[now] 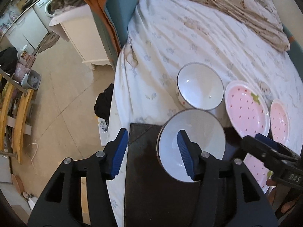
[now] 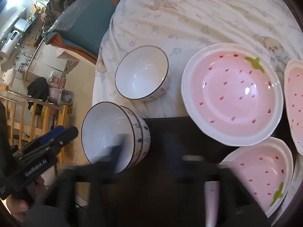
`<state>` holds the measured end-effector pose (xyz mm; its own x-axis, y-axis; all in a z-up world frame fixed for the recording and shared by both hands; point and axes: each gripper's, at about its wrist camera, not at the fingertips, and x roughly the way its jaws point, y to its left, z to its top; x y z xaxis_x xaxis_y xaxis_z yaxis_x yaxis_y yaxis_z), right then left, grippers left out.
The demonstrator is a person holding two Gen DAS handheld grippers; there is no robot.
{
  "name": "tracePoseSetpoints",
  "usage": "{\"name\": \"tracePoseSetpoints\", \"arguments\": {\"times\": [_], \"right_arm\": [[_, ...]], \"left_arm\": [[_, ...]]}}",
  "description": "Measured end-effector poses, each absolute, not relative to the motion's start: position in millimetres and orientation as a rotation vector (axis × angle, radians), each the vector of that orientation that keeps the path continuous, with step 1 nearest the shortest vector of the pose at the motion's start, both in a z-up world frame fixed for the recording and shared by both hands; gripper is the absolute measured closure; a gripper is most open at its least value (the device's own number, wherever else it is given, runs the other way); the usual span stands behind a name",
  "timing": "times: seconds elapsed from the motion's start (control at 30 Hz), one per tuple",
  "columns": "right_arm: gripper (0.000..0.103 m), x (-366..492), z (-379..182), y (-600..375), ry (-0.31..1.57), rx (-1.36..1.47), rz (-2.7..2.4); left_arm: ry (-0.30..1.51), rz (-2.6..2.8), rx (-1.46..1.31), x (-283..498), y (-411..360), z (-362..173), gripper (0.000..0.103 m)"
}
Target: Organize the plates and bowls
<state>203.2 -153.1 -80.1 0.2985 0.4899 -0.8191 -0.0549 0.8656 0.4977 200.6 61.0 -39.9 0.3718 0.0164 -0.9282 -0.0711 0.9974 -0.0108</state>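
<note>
Two stacked white bowls point(image 1: 191, 143) point(image 2: 113, 134) with dark rims stand on a dark mat point(image 1: 151, 170) point(image 2: 170, 132) at the bed's edge. My left gripper point(image 1: 151, 151) is open and empty; its right finger overlaps the bowls in view, its left finger is off to their left. A third white bowl point(image 1: 198, 87) point(image 2: 142, 75) sits on the sheet behind. Three pink strawberry plates point(image 1: 246, 111) point(image 2: 233, 94) lie to the right. My right gripper point(image 2: 145, 157) is motion-blurred above the mat; it also shows in the left wrist view point(image 1: 265, 143).
The bed point(image 1: 189, 28) has a pale patterned sheet and a beige blanket point(image 1: 236, 5) at the far end. A white cabinet point(image 1: 81, 37) and tiled floor point(image 1: 66, 94) lie left, with a bin point(image 1: 32, 79) and wooden rails point(image 1: 11, 113).
</note>
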Motion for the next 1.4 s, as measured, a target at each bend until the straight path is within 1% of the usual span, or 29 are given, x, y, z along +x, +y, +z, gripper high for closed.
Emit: {"name": "tracePoseSetpoints", "arguments": {"times": [0.03, 0.17, 0.23, 0.37, 0.47, 0.57, 0.6, 0.63, 0.67, 0.73, 0.8, 0.83, 0.87, 0.93, 0.97, 1.0, 1.03, 1.07, 1.1, 1.13, 1.17, 1.2, 1.23, 1.27, 1.3, 1.33, 1.4], "right_arm": [[0.006, 202, -77, -157, 1.199, 0.417, 0.37], [0.006, 199, -64, -170, 1.107, 0.443, 0.338], [0.006, 200, -57, -172, 1.074, 0.387, 0.291], [0.006, 209, -42, -170, 1.039, 0.262, 0.272], [0.006, 223, -28, -171, 1.012, 0.156, 0.221], [0.006, 241, -20, -178, 1.015, 0.146, 0.211], [0.006, 252, -19, -181, 1.036, 0.168, 0.201], [0.006, 257, -19, -184, 1.044, 0.183, 0.205], [0.006, 265, -18, -184, 1.048, 0.198, 0.221], [0.006, 276, -20, -179, 1.058, 0.196, 0.247], [0.014, 292, -28, -169, 1.105, 0.204, 0.307], [0.023, 298, -35, -164, 1.145, 0.212, 0.335], [0.038, 305, -42, -158, 1.181, 0.209, 0.34], [0.054, 317, -61, -150, 1.25, 0.211, 0.316], [0.061, 323, -72, -149, 1.287, 0.239, 0.312], [0.063, 326, -82, -147, 1.319, 0.264, 0.312], [0.067, 330, -94, -147, 1.354, 0.292, 0.309], [0.067, 332, -102, -147, 1.376, 0.298, 0.296], [0.067, 333, -112, -145, 1.397, 0.304, 0.284], [0.07, 334, -122, -144, 1.419, 0.311, 0.281], [0.073, 335, -130, -143, 1.431, 0.327, 0.292], [0.075, 335, -134, -142, 1.434, 0.334, 0.299], [0.08, 335, -138, -142, 1.431, 0.33, 0.295], [0.088, 334, -140, -142, 1.42, 0.329, 0.289], [0.091, 334, -142, -141, 1.407, 0.332, 0.289], [0.093, 334, -144, -140, 1.404, 0.329, 0.286], [0.093, 334, -150, -140, 1.412, 0.338, 0.273]], "left_arm": [[1.169, 0.053, -0.065, 201, 63, -37, 0.053], [1.109, 0.06, -0.086, 202, 66, -29, 0.053], [1.089, 0.068, -0.071, 206, 66, -25, 0.053], [1.092, 0.076, -0.057, 223, 68, -19, 0.053], [1.134, 0.059, -0.093, 240, 73, -19, 0.053], [1.171, 0.078, -0.067, 262, 77, -22, 0.052], [1.173, 0.088, -0.039, 269, 76, -23, 0.049], [1.18, 0.091, -0.017, 279, 75, -25, 0.043], [1.184, 0.09, -0.021, 285, 76, -28, 0.04], [1.2, 0.086, -0.055, 299, 79, -34, 0.039], [1.237, 0.064, -0.101, 313, 80, -44, 0.039], [1.259, 0.045, -0.121, 321, 79, -51, 0.039], [1.274, 0.033, -0.135, 327, 77, -58, 0.039], [1.301, -0.002, -0.165, 337, 74, -71, 0.039], [1.321, -0.022, -0.173, 342, 71, -79, 0.039], [1.346, -0.047, -0.168, 345, 67, -87, 0.039], [1.369, -0.075, -0.162, 347, 62, -96, 0.042], [1.382, -0.094, -0.16, 347, 58, -103, 0.044], [1.398, -0.105, -0.156, 348, 55, -109, 0.052], [1.418, -0.115, -0.156, 348, 52, -116, 0.064], [1.438, -0.125, -0.164, 349, 51, -124, 0.07], [1.453, -0.131, -0.168, 349, 50, -129, 0.077], [1.466, -0.138, -0.171, 350, 48, -134, 0.081], [1.471, -0.144, -0.169, 350, 46, -138, 0.083], [1.472, -0.153, -0.165, 350, 44, -140, 0.085], [1.47, -0.164, -0.164, 351, 42, -142, 0.087], [1.467, -0.18, -0.168, 352, 39, -145, 0.092]]}}
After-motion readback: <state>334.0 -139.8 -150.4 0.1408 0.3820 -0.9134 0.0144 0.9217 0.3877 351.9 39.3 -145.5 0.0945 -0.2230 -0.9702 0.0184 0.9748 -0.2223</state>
